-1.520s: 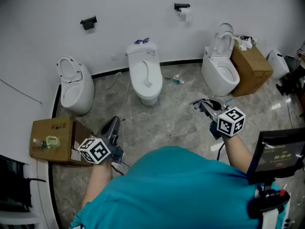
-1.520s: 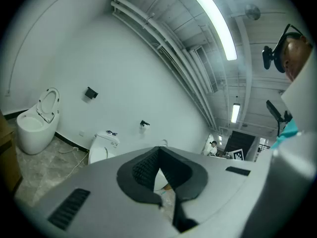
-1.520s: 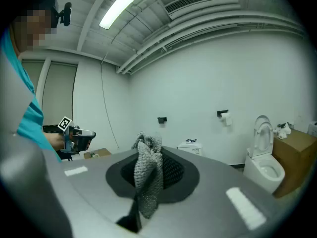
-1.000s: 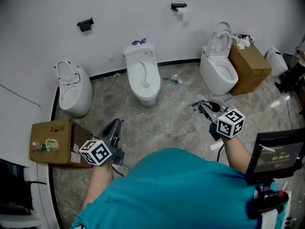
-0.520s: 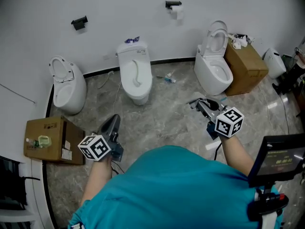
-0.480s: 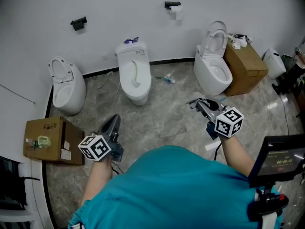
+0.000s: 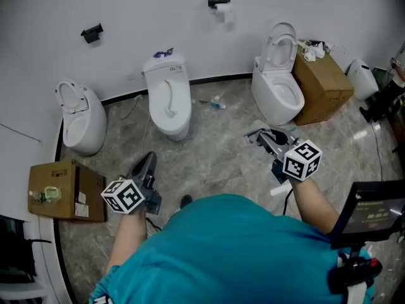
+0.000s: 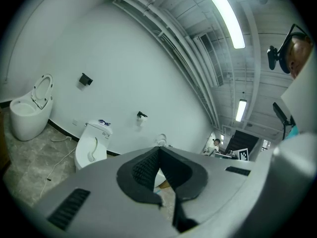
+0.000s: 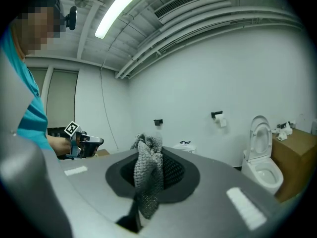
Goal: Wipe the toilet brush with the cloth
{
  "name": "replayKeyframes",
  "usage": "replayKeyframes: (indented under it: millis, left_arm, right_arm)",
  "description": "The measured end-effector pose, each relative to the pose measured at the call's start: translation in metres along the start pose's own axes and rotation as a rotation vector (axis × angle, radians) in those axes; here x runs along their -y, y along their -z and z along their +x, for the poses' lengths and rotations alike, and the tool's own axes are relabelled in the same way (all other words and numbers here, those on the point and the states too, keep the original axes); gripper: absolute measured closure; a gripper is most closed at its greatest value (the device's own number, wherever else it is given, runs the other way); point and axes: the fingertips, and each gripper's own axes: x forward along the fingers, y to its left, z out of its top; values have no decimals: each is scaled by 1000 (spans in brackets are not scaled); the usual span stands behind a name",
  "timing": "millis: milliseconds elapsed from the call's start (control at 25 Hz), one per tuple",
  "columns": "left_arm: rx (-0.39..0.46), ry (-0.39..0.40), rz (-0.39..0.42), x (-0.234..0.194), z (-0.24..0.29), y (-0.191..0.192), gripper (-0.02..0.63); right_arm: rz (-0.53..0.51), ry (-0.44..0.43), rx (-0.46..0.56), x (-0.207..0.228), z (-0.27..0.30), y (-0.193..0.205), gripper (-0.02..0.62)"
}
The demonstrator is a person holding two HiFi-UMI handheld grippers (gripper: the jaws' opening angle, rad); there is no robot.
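Note:
A grey knitted cloth hangs bunched between the jaws of my right gripper, which is shut on it. In the head view the cloth sticks out of the right gripper above the marble floor, in front of the right-hand toilet. My left gripper is held low at the left, its jaws shut with nothing between them. The left gripper points toward the middle toilet. No toilet brush shows in any view.
Three white toilets stand along the back wall, including the left one and the middle one. Cardboard boxes sit at the left and the back right. A small item and cables lie on the floor. A screen is at the lower right.
The head view has swung, so the toilets and boxes slide leftward in the picture. Both grippers keep their pose and grip. A dark shoe tip now shows below the middle toilet.

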Motion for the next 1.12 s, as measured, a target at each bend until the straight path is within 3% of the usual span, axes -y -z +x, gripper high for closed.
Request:
replayKeyframes:
  millis: [200, 400, 600, 760, 1120]
  left_arm:
    - [-20, 22, -16, -41, 45, -19, 601]
    - [-30, 56, -27, -122, 124, -78, 601]
    - [-32, 87, 1, -137, 151, -107, 601]
    - [-50, 96, -15, -180, 206, -132, 600]
    - [-56, -17, -48, -213, 276, -124, 601]
  right_arm:
    - [-8, 3, -15, 19, 51, -9, 568]
    - [-14, 40, -21, 64, 150, -41, 568]
    - [-45, 53, 1, 73, 171, -66, 568]
    - [-35, 56, -16, 112, 236, -77, 568]
    - [-13, -48, -43, 201, 302, -73, 568]
